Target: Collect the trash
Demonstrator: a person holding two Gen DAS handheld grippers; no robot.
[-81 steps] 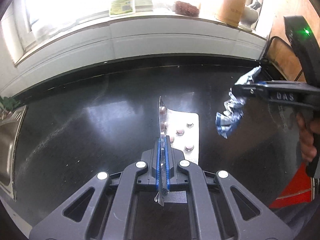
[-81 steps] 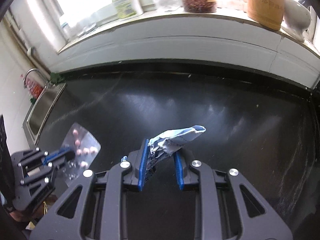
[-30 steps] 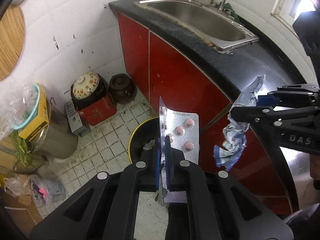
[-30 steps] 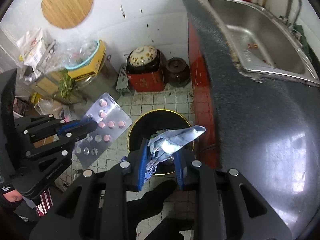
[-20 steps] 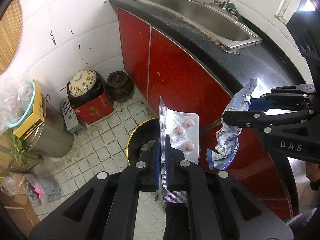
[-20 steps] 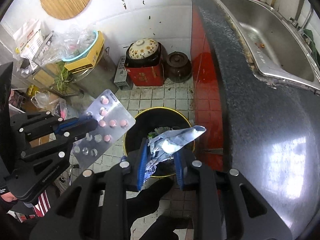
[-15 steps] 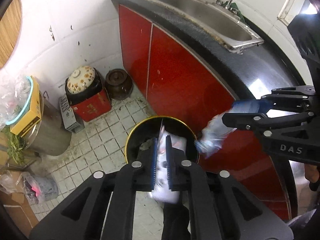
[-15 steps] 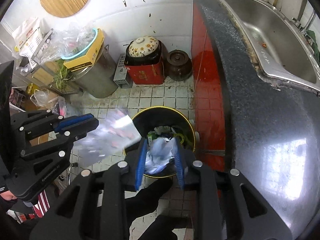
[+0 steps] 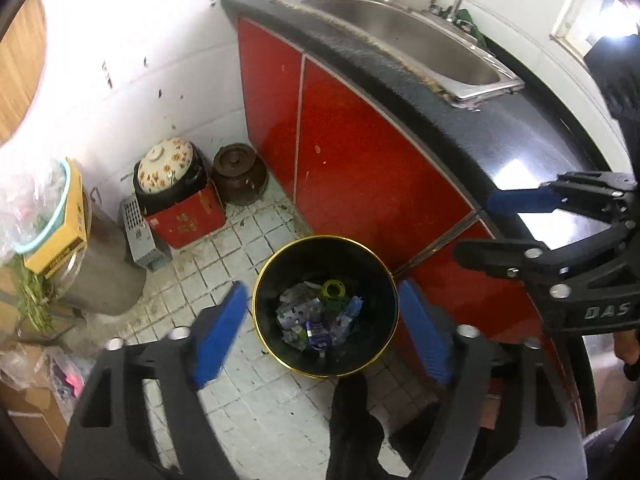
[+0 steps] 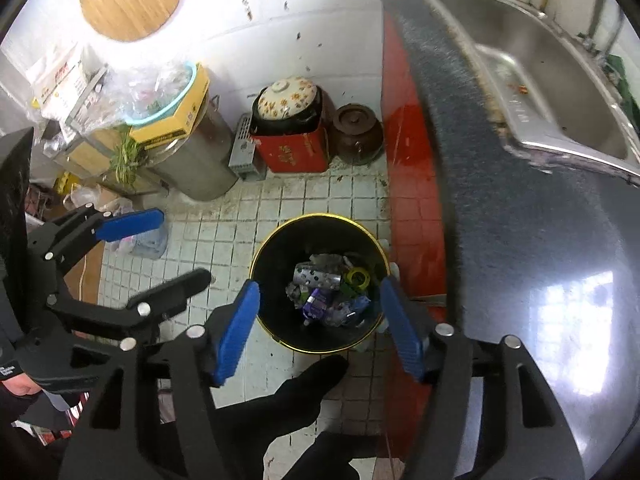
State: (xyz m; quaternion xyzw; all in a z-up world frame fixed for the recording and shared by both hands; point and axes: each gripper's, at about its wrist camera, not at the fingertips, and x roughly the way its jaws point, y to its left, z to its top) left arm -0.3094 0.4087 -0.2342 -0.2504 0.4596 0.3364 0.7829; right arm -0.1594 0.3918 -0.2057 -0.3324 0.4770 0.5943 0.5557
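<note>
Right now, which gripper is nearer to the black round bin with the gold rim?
Neither clearly. Left gripper and right gripper both hang open above the black round bin, side by side.

One trash bin [image 9: 280, 356], two lidded pots [image 9: 164, 172], one sink [image 9: 400, 36], two cabinet doors [image 9: 352, 168].

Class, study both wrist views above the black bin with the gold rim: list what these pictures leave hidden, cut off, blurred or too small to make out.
- Black gold-rimmed bin: the trash pile hides its floor in both views.
- Pile items: too small and jumbled to identify singly.
- Steel sink: right wrist view's edge cuts it off.
- Yellow box: lettering too small, left wrist view.
- Open left gripper and open right gripper: the frame's bottom edge cuts off their handles.
</note>
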